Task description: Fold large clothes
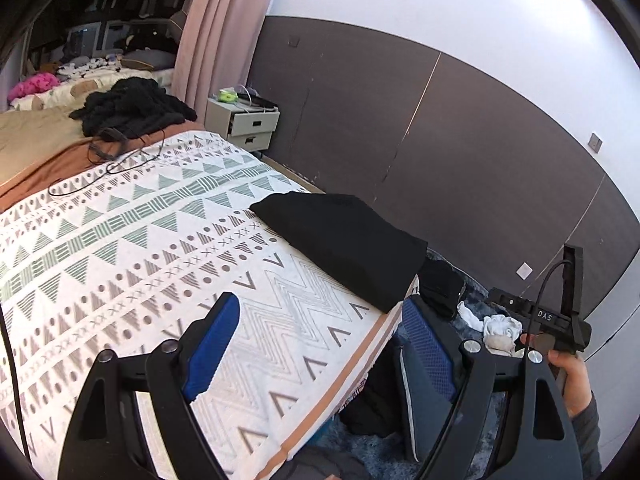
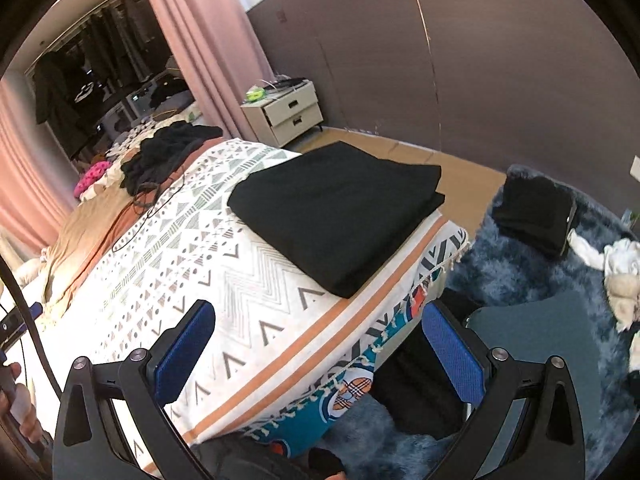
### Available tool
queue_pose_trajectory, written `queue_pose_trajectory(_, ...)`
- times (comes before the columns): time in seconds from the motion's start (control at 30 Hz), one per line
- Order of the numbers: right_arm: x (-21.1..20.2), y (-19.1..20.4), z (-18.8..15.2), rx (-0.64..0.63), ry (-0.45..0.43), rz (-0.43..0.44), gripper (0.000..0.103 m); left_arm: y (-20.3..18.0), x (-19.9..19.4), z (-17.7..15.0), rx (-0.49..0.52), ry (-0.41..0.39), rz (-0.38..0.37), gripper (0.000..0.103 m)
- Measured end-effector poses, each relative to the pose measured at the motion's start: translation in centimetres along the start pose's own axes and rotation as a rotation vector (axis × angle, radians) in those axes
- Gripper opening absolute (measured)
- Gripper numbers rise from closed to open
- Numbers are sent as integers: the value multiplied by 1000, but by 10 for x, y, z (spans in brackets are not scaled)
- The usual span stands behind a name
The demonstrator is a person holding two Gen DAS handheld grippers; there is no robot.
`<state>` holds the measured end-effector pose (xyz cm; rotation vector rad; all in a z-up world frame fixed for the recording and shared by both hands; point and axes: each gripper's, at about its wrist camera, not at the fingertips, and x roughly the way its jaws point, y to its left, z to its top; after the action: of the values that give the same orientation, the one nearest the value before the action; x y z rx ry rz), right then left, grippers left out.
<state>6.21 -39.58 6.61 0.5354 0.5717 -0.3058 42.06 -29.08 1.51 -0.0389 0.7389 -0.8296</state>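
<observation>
Bed [image 2: 132, 292] with a patterned cover, and a blue rug on the floor beside it.

On my feeds the white geometric blanket [image 1: 120, 240] covers the near end of the bed. A folded black garment [image 2: 340, 208] lies flat near its corner, and a heap of dark clothes [image 1: 136, 108] with a thin black cable [image 1: 100, 168] sits farther back. On the shaggy blue rug [image 2: 540, 280] I see another folded black piece [image 2: 536, 212] and crumpled white cloth [image 2: 620, 272].

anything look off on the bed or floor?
The folded black garment lies neat at the bed's corner. Odd bits: a loose black cable trails over the blanket, and white socks and dark clothes lie on the blue rug.
</observation>
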Motion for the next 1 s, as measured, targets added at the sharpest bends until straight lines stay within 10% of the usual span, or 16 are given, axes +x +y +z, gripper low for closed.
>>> queue_pose_trajectory(1.0,-119,28,-152,-179,-206,106,103,-37,-240,-159,27,-286,277,84)
